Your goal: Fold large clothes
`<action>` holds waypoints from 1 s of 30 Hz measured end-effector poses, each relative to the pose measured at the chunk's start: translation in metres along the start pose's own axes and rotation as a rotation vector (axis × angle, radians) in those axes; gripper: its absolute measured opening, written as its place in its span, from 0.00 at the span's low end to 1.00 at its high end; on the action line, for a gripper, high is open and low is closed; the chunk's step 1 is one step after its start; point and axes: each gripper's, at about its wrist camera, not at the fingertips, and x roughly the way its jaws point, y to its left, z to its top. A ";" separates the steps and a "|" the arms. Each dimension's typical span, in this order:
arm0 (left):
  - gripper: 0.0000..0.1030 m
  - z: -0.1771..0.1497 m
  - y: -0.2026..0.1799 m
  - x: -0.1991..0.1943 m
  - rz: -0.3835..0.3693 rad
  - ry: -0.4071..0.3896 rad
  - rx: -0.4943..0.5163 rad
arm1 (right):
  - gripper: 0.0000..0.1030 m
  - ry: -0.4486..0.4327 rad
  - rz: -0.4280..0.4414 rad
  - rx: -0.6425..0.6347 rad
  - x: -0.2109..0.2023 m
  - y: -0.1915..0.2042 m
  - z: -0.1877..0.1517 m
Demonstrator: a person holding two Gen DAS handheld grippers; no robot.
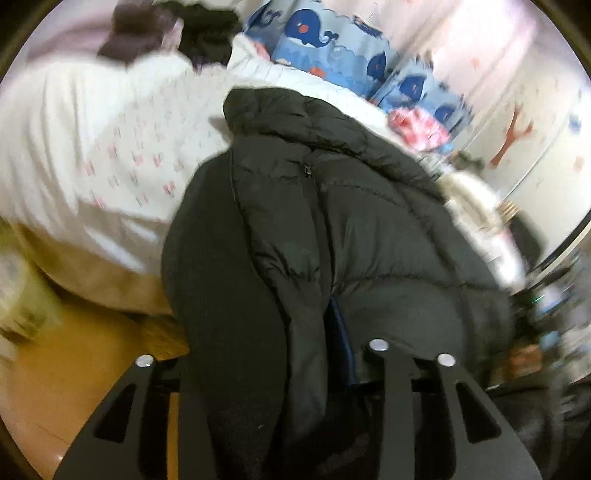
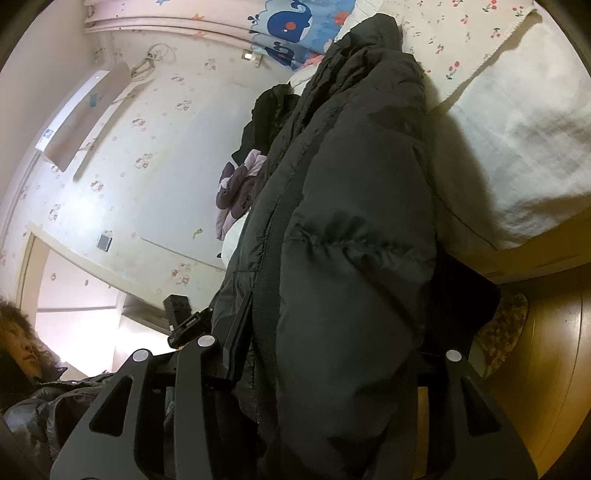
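Note:
A large black puffer jacket [image 1: 332, 206] lies over the edge of a bed and hangs down toward me, its zipper running up the middle. In the left wrist view my left gripper [image 1: 266, 354] is shut on a thick bunch of the jacket's lower part, which fills the space between the jaws. In the right wrist view the same jacket [image 2: 351, 240] stretches from the bed down into my right gripper [image 2: 328, 350], which is shut on another bunch of it. The padding hides the pads in both views.
The bed [image 1: 110, 147] has a white sheet with small flowers. A blue whale-print cover [image 1: 314, 33] and a pile of dark and purple clothes [image 2: 240, 184] lie farther back. Wooden floor [image 2: 546, 350] and a floral slipper [image 2: 502, 332] lie below. A person's head [image 2: 22, 343] shows at lower left.

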 end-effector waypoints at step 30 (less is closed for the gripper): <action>0.15 -0.015 0.010 -0.040 -0.459 -0.027 -0.087 | 0.11 -0.122 0.155 -0.161 -0.023 0.069 0.006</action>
